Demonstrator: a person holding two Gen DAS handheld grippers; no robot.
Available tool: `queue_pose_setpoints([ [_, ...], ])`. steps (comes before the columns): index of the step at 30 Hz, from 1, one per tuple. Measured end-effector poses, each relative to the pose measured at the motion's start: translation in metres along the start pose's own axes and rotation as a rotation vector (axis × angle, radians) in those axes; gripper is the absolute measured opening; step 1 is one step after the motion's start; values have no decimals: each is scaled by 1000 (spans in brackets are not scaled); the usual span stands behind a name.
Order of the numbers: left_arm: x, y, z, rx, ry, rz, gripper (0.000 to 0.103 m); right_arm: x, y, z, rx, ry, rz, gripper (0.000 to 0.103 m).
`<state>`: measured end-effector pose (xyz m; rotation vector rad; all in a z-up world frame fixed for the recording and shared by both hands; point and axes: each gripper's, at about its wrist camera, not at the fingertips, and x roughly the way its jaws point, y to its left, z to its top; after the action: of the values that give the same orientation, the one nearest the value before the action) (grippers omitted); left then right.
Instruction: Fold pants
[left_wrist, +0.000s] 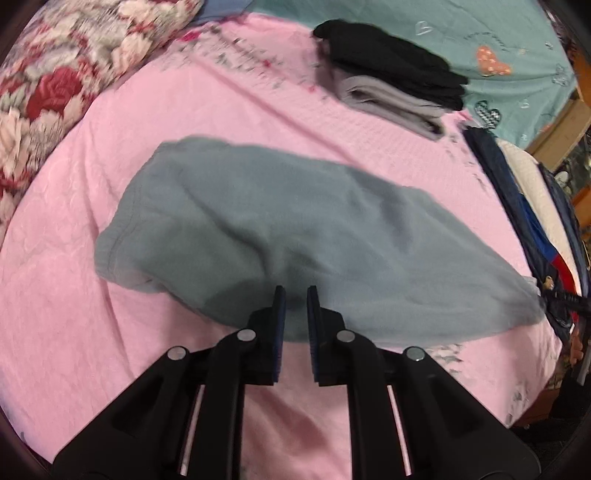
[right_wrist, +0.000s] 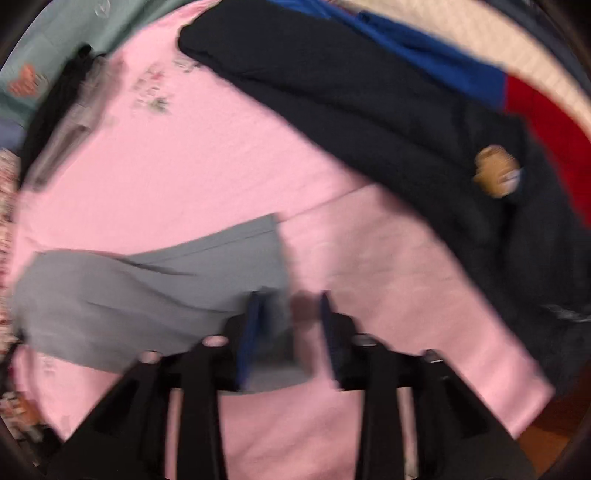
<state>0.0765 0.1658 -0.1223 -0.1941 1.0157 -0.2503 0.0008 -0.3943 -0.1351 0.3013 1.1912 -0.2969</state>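
Grey-blue pants (left_wrist: 280, 229) lie on a pink bedsheet (left_wrist: 110, 332), stretched from upper left to lower right. My left gripper (left_wrist: 294, 295) is open and empty, its tips just over the pants' near edge. In the right wrist view the pants (right_wrist: 147, 295) lie at the lower left, with their hem end by the gripper. My right gripper (right_wrist: 290, 301) is open and empty; its left finger hangs over the pants' end and its right finger over the bare sheet (right_wrist: 221, 166). Both views are motion-blurred.
A stack of folded black and grey clothes (left_wrist: 395, 77) sits at the far side of the bed. A floral quilt (left_wrist: 55, 85) lies at the left. A pile of dark, blue and red garments (right_wrist: 406, 122) lies along the right edge. A teal sheet (left_wrist: 480, 33) lies beyond.
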Motion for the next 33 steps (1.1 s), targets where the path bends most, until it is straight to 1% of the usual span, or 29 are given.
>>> queue_pose_setpoints([
  [1, -5, -8, 2, 24, -19, -18, 13, -13, 7, 2, -26, -47, -37, 40],
  [2, -8, -16, 5, 40, -30, -36, 17, -26, 15, 5, -50, -85, -48, 41],
  [3, -7, -25, 9, 56, -33, -60, 28, -39, 28, 8, -77, -112, -29, 41],
  [4, -5, -32, 12, 70, -32, -77, 33, -47, 42, 12, -104, -126, 16, 41],
  [5, 0, -40, 16, 87, -31, -88, 33, -55, 66, 17, -152, -130, 106, 41],
  [6, 8, -47, 19, 102, -22, -95, 33, -57, 89, 20, -201, -112, 180, 41],
  [7, 17, -51, 20, 107, -4, -98, 33, -55, 113, 23, -251, -85, 250, 41],
  [8, 27, -54, 20, 110, 26, -101, 31, -50, 150, 27, -319, -44, 333, 41],
  [9, 39, -56, 19, 110, 67, -108, 23, -45, 176, 29, -367, -18, 373, 41],
  [10, 49, -57, 15, 108, 102, -109, 20, -38, 208, 33, -422, 6, 398, 41],
  [11, 54, -58, 13, 107, 119, -104, 20, -27, 247, 36, -480, 33, 414, 41],
  [14, 52, -59, 5, 125, 93, -102, 20, 3, 327, 48, -569, 95, 432, 41],
  [16, 51, -58, 0, 132, 71, -115, 21, 15, 363, 56, -613, 101, 401, 41],
  [18, 50, -52, -1, 122, 65, -144, 21, 28, 389, 63, -640, 88, 360, 41],
  [21, 51, -45, 1, 98, 72, -182, 21, 40, 408, 63, -672, 88, 304, 41],
  [24, 50, -43, 3, 93, 72, -203, 21, 41, 405, 46, -715, 95, 275, 41],
  [28, 50, -39, 4, 75, 79, -235, 21, 28, 391, 14, -763, 55, 252, 41],
  [32, 49, -41, 4, 90, 75, -223, 21, 29, 388, -2, -781, 43, 256, 41],
  [33, 50, -43, 5, 95, 73, -218, 21, 29, 389, -5, -786, 35, 262, 37],
])
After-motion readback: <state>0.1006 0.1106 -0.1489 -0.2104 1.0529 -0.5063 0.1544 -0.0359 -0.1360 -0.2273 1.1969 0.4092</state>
